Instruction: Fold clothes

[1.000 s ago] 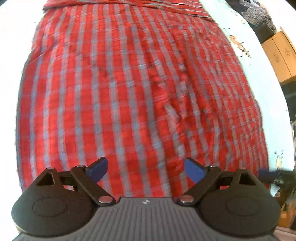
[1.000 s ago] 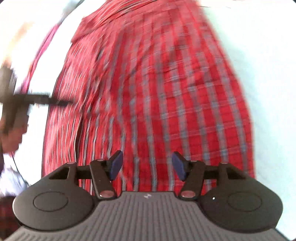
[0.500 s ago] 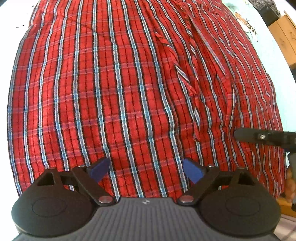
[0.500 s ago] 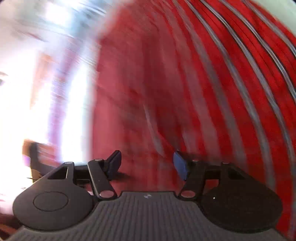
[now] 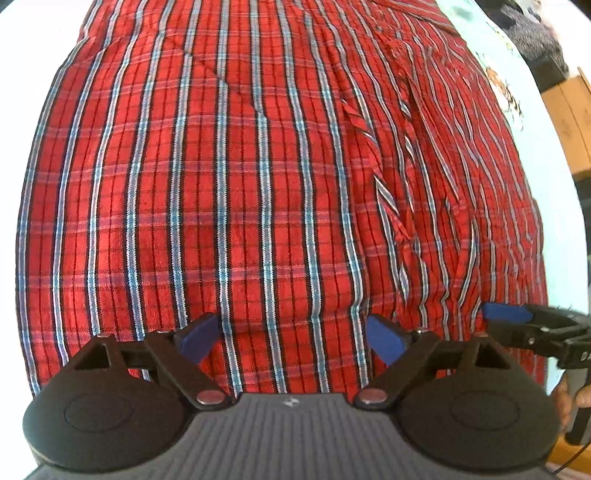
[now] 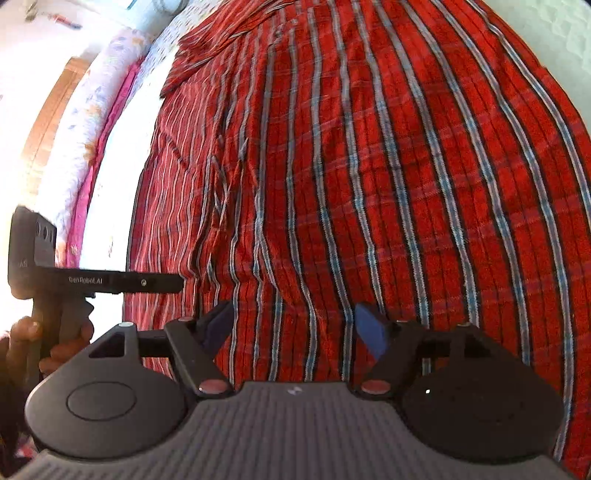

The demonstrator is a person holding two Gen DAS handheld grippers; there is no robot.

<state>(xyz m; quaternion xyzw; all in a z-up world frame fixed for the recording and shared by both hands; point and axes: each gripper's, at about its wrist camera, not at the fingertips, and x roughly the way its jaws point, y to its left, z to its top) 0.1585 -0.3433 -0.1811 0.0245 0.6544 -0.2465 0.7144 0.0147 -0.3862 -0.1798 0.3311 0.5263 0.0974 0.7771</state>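
Note:
A red plaid shirt with blue and white stripes lies spread flat on a pale bed sheet, and it fills both views. Its button placket runs down right of centre in the left wrist view. My left gripper is open over the shirt's near hem, blue pads apart, nothing between them. My right gripper is also open over the same shirt near its hem. The right gripper shows at the lower right of the left wrist view. The left gripper shows at the left of the right wrist view, held by a hand.
A wooden cabinet and dark patterned cloth sit beyond the bed's right edge. A pink and white floral bedcover and a wooden frame lie left of the shirt. Bare sheet borders the shirt.
Both grippers have closed in on the shirt's near hem, staying open. The right wrist view swung fast and has settled; the right gripper has come in beside the left one.

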